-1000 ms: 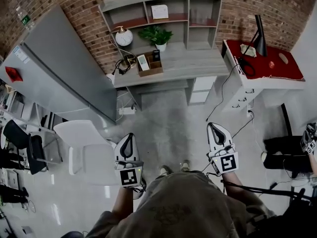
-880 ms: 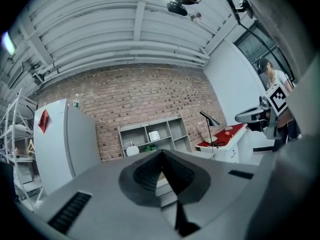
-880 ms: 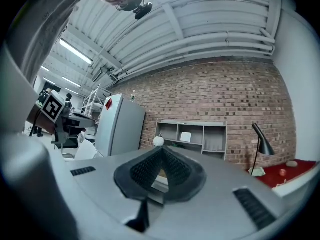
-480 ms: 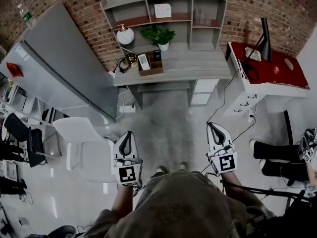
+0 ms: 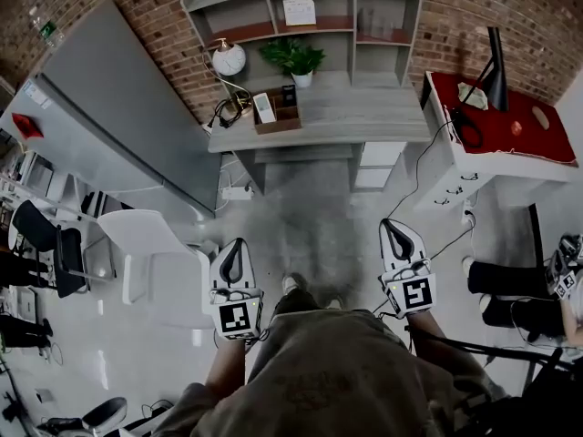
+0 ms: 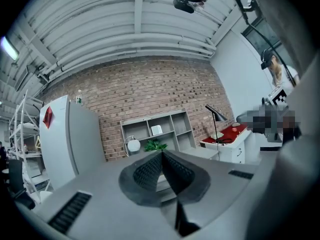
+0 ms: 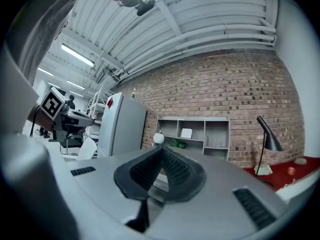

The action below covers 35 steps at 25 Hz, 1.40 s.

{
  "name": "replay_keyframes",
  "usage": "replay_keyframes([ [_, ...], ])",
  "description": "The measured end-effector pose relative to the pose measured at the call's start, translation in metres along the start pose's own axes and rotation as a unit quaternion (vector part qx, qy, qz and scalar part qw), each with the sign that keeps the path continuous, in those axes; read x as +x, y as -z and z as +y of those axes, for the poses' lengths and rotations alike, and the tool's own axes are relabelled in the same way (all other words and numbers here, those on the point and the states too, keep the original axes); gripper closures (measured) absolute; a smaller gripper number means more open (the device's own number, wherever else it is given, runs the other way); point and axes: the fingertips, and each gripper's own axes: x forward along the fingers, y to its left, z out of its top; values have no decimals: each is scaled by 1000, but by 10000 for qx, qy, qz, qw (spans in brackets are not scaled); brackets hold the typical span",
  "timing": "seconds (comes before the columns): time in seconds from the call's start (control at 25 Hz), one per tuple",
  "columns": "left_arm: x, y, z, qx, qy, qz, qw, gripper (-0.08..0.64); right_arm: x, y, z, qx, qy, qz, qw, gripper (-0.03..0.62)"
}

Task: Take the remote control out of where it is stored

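The fingers point(image 6: 145, 172) of the left gripper point(image 5: 238, 244) are pressed together with nothing between them, and so are the fingers point(image 7: 145, 169) of the right gripper point(image 5: 390, 224). In the head view both grippers sit low in the frame, left and right of centre, pointing level over the bare grey floor point(image 5: 310, 217). The remote control point(image 5: 263, 107), which we take to be the pale upright slab, stands in a small brown box point(image 5: 282, 124) at upper centre. That box rests on the left part of a grey worktop point(image 5: 364, 116), well apart from both grippers. A dark item point(image 5: 288, 96) stands just beside the remote control in the same box. A potted plant point(image 5: 293, 59) sits behind the box and a tangle of cables point(image 5: 228, 112) lies to its left. To do this approach well, we would close in squarely on the box. We would part one pair of fingers before reaching and take the remote control by its exposed upper end. Then we would lift it straight up, clear of the dark item. The other gripper could steady the box.
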Motion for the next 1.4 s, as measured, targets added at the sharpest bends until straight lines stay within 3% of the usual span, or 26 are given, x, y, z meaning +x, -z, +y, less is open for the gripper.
replay_keyframes([
  [0.28, 26, 14, 10, -19, -64, 50, 10000, 549, 37, 13, 2, -56, -210, 103, 9997, 578],
  [0.64, 98, 23, 40, -21, 64, -28, 10000, 549, 105, 22, -7, -119, -145, 194, 9996, 578],
  [1.08, 150, 50, 87, -141, 102, 278, 9995, 549, 172, 42, -1, -124, -145, 502, 9986, 578],
  [1.4, 208, 46, 121, -272, 241, 126, 9993, 549, 233, 48, -4, -142, -43, 708, 9974, 578],
])
